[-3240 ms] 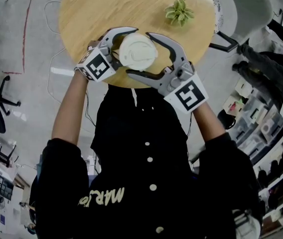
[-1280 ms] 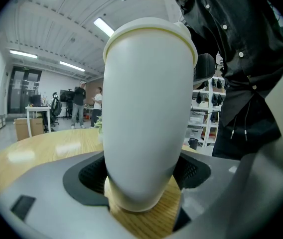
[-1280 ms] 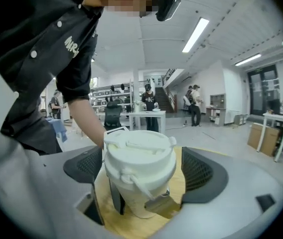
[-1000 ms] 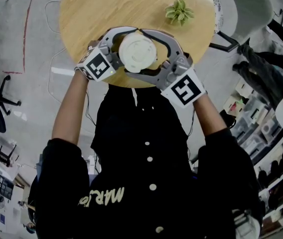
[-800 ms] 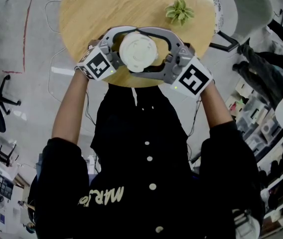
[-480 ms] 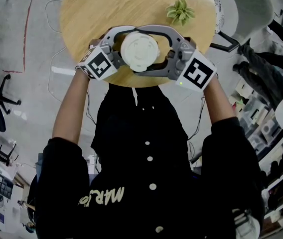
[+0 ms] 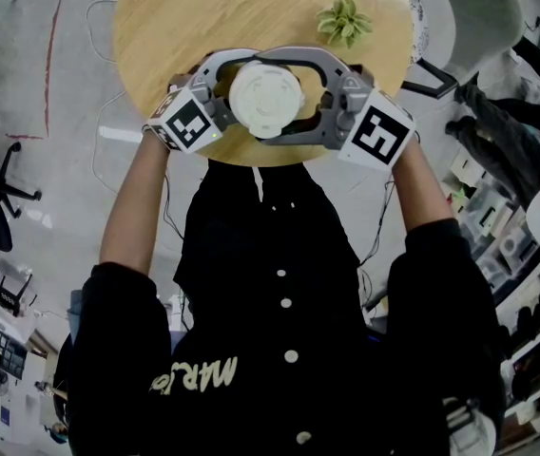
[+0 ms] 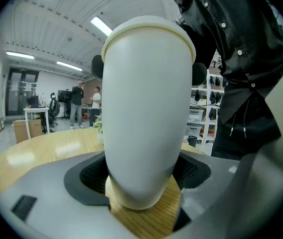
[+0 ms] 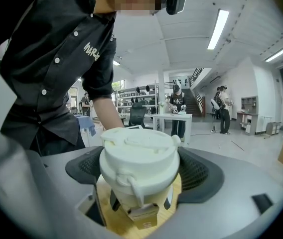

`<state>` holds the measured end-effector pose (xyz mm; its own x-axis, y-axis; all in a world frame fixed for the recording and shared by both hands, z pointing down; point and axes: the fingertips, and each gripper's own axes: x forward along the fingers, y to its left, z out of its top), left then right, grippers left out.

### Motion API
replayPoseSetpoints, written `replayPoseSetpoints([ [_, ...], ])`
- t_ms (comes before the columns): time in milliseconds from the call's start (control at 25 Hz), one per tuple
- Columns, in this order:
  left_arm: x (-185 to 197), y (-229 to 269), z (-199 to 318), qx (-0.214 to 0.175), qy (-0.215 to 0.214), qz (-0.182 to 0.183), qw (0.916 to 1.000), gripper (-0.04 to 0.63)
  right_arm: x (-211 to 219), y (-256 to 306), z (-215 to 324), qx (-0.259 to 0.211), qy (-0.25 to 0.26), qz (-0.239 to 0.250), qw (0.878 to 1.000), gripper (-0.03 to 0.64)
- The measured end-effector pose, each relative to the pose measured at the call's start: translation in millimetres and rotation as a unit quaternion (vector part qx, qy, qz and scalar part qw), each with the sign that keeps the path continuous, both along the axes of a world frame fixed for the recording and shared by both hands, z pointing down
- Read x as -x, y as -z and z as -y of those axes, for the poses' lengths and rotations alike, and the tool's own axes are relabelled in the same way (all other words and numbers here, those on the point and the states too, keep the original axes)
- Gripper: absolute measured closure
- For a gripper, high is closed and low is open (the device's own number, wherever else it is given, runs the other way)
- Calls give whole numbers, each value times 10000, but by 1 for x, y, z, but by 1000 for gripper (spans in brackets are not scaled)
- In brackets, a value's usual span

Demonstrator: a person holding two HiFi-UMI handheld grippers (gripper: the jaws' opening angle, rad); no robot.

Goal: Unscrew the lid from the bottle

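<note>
A cream-white bottle (image 8: 146,108) stands near the front edge of the round wooden table (image 7: 175,17). Its ribbed white lid (image 7: 265,96) faces up at me. My left gripper (image 7: 237,98) comes in from the left and is shut on the bottle's lower body (image 8: 141,183). From the right, my right gripper (image 7: 287,98) is shut on the lid (image 9: 137,156), with one dark pad (image 9: 196,176) pressed against each side. In the right gripper view, the left gripper shows below the lid on the bottle.
A small green plant (image 7: 344,19) sits on the table behind the bottle, to the right. A grey chair (image 7: 470,8) stands beyond the table's right side. People and desks (image 9: 174,111) are far off in the room.
My right gripper closed on the lid, then swung counter-clockwise around the bottle; its marker cube rose from lower right to level with the lid. The left gripper and bottle stayed put.
</note>
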<state>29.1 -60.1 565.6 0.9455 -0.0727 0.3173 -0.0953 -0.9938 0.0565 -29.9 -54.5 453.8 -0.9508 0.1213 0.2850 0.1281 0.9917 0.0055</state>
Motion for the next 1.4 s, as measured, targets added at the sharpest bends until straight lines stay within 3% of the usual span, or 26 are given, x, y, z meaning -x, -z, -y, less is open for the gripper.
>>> replayPoseSetpoints([
  [560, 4, -1, -1, -7, -134, 63, 9999, 222, 2, 29, 2, 242, 239, 269, 9991, 160],
  [920, 17, 13, -3, 119, 234, 382, 9989, 219, -7, 93, 8, 225, -546, 477, 9971, 158],
  [1200, 49, 67, -8, 28, 811, 591, 9949, 221, -26, 161, -1, 7, -1103, 431, 9930, 160],
  [1400, 73, 114, -18, -55, 1248, 593, 9904, 221, -48, 194, -3, 17, -1780, 373, 9833, 158],
])
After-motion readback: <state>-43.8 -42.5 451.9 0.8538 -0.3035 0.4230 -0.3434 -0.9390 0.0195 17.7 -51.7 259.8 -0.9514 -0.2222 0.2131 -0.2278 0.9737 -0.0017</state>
